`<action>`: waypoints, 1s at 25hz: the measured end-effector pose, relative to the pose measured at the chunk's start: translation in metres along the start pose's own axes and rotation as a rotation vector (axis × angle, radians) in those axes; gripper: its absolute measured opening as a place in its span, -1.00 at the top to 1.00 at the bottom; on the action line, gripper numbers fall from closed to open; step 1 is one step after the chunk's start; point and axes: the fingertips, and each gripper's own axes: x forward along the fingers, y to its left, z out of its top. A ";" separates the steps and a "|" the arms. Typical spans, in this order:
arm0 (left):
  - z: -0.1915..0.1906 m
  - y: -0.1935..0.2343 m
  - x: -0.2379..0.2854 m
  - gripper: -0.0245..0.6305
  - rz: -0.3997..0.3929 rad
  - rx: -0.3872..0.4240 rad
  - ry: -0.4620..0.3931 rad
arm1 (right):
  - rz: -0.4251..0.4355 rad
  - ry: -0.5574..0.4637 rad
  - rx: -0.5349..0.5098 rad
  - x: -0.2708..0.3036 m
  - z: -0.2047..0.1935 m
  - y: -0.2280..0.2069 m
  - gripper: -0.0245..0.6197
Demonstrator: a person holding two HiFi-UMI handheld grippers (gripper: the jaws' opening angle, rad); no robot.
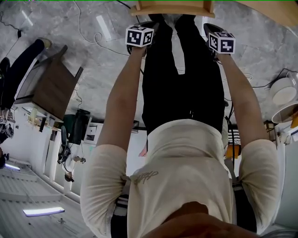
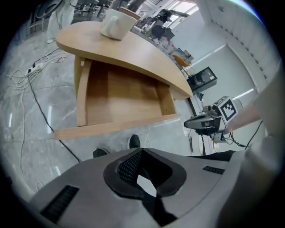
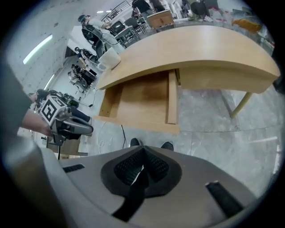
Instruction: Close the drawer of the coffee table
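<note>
The light wooden coffee table (image 2: 133, 51) (image 3: 196, 49) has its drawer (image 2: 120, 95) (image 3: 142, 100) pulled out and empty. In the head view only the drawer's front (image 1: 172, 8) shows at the top edge, just past both grippers. My left gripper (image 2: 141, 153) (image 1: 139, 35) hangs short of the drawer front, its jaws shut on nothing. My right gripper (image 3: 143, 151) (image 1: 221, 42) is level with it on the right, also shut and empty. Neither touches the drawer. Each gripper shows in the other's view.
A white cup (image 2: 116, 23) (image 3: 109, 58) stands on the tabletop. Cables (image 2: 31, 84) trail over the marble floor left of the table. The person's shoes (image 3: 151, 144) stand just before the drawer. A dark brown cabinet (image 1: 51, 86) is off to the left.
</note>
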 end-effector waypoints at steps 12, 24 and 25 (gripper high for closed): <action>0.007 0.039 0.050 0.92 -0.003 -0.056 0.008 | 0.021 -0.004 0.088 0.055 0.002 0.004 0.94; 0.028 0.044 0.054 0.92 -0.033 -0.141 -0.028 | 0.038 -0.027 0.164 0.069 0.031 0.009 0.94; 0.030 0.043 0.054 0.92 -0.037 -0.157 -0.042 | 0.043 -0.029 0.170 0.068 0.031 0.008 0.94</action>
